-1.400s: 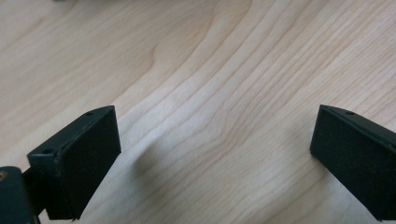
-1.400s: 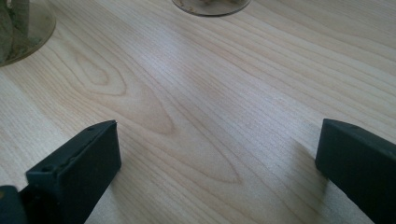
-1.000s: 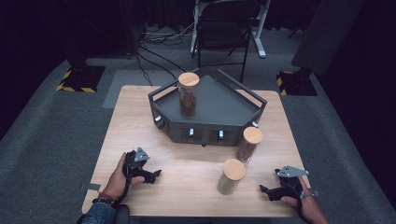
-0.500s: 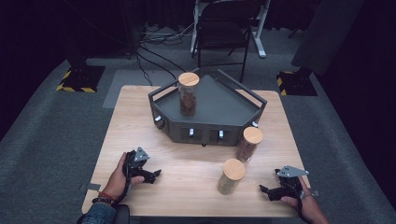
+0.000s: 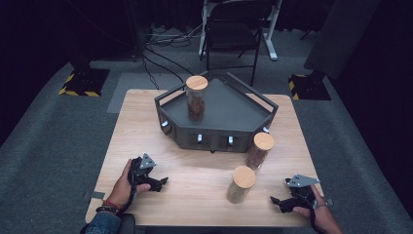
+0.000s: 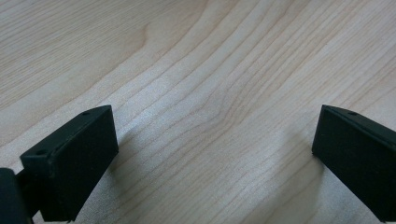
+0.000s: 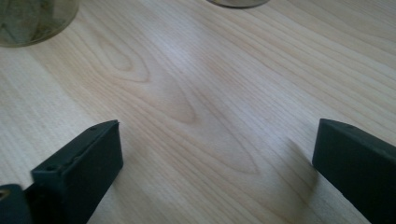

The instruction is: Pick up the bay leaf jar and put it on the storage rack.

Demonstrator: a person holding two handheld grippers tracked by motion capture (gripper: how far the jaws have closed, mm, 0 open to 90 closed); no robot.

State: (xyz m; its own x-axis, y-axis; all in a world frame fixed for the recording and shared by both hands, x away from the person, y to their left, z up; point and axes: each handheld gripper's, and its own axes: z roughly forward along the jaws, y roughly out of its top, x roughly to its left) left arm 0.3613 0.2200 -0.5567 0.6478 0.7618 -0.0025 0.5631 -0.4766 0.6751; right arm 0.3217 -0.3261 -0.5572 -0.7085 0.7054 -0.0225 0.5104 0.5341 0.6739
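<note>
One jar (image 5: 196,97) stands on the tray (image 5: 229,105); two jars (image 5: 259,150) (image 5: 240,184) remain on the surface (image 5: 195,180) at five o'clock. Left gripper (image 5: 160,182) and right gripper (image 5: 275,201): fingers apart, empty.

Lab studio — black curtains (image 5: 370,73), floor cables (image 5: 160,58)

two jar bases (image 7: 32,21) cut off by the right gripper view's top edge.

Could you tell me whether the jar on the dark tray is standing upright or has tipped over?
Upright. The jar stands on the tray with its wooden lid on top and its brown contents showing through the glass.
</note>
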